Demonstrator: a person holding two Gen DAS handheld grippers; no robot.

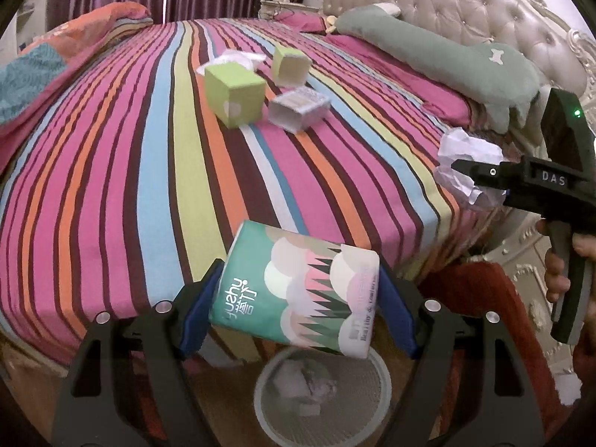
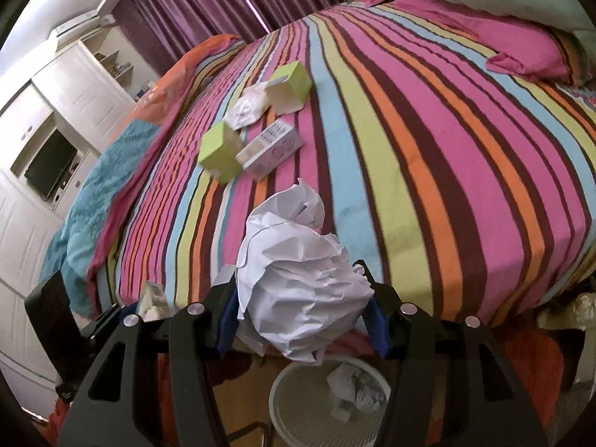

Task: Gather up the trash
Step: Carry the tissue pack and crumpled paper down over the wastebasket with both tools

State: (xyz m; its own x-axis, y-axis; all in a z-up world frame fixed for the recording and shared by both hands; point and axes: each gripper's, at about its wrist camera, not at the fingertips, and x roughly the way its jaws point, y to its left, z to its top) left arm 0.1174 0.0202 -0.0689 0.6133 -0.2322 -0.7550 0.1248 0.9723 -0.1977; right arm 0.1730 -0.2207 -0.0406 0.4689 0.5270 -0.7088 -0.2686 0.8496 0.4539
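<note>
My left gripper [image 1: 298,294] is shut on a green patterned tissue pack [image 1: 298,290], held over the bed's near edge just above a white mesh waste bin [image 1: 376,372]. My right gripper [image 2: 301,294] is shut on a crumpled white paper ball [image 2: 298,272], also above the waste bin [image 2: 290,398], which holds some crumpled paper. In the left wrist view the right gripper [image 1: 462,171] and its paper ball [image 1: 469,156] show at the right. On the striped bedspread lie two lime green boxes [image 1: 234,93] [image 1: 290,65], a white and lilac box [image 1: 300,108] and a white wrapper [image 1: 234,57].
The striped bed [image 1: 111,186] fills most of both views, with a green pillow [image 1: 439,56] and tufted headboard [image 1: 465,0] at the right. A folded teal and orange quilt [image 2: 97,193] lies along the far side. White cupboards with a dark screen [image 2: 52,167] stand beyond it.
</note>
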